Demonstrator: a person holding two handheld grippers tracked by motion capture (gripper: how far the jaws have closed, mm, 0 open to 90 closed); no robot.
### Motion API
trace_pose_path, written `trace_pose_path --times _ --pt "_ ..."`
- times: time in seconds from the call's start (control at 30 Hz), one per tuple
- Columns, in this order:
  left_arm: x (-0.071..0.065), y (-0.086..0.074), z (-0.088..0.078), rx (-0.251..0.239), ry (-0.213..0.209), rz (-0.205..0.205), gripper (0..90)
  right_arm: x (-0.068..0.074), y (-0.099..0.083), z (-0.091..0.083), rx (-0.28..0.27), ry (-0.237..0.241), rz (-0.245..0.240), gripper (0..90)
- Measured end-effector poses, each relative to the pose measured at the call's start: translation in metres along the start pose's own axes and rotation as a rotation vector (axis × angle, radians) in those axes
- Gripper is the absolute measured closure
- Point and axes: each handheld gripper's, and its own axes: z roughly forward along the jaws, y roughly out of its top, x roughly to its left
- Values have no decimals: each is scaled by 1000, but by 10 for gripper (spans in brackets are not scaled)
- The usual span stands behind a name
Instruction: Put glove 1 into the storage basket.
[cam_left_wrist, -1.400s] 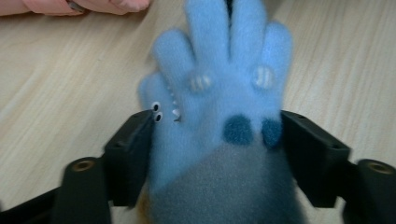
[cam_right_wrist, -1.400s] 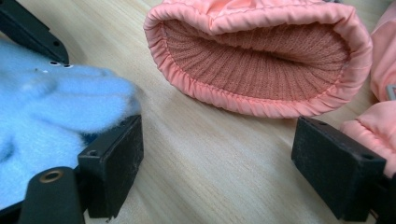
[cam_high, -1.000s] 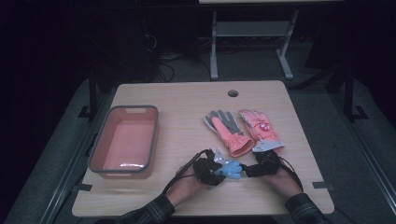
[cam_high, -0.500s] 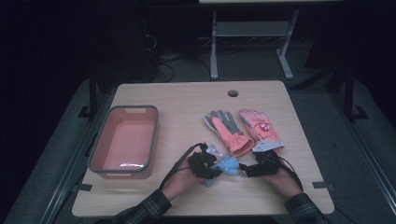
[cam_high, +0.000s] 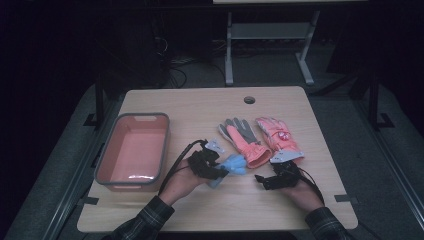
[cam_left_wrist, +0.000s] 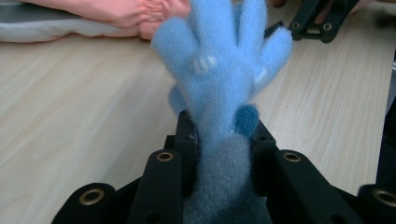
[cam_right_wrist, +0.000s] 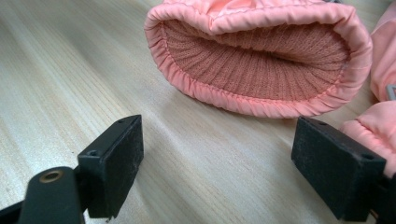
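Observation:
A small fuzzy blue glove (cam_high: 232, 164) (cam_left_wrist: 224, 70) sticks out from between the jaws of my left gripper (cam_high: 220, 169) (cam_left_wrist: 218, 128). The jaws have just been closing and are shut on its cuff, holding it a little above the table. My right gripper (cam_high: 265, 181) (cam_right_wrist: 217, 158) rests open near the front edge, nothing between its pads. Just beyond its pads lies the open cuff of a pink glove (cam_right_wrist: 252, 60) (cam_high: 247, 142), which has a grey palm. A second pink glove (cam_high: 277, 135) lies beside it on the right.
A pink tray (cam_high: 107, 160) with a grey rim stands at the table's left side. A round cable hole (cam_high: 249, 100) is near the far edge. A metal frame stands on the dark floor beyond the table.
My left gripper has risen and drawn left with the blue glove, away from the right gripper. The right gripper has stayed put.

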Motion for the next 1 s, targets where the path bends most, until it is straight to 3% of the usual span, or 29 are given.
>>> trace_pose_path --times 0.3,0.37,0.5,0.63,0.8,1.0 --pt "23 -2 -35 -29 31 -74 718 0 0 0 -1 0 -2 161" --pt "28 -3 -44 -33 47 -76 717 0 0 0 0 0 0 161" --pt "43 -9 -68 -67 88 -122 717 0 0 0 0 0 0 161" --pt "53 -16 -82 -73 128 -145 717 0 0 0 -1 0 -2 161" --pt "73 -30 -104 -117 179 -213 717 0 0 0 0 0 -2 161" --pt "89 -45 -121 -132 239 -262 716 0 0 0 0 0 -2 161"
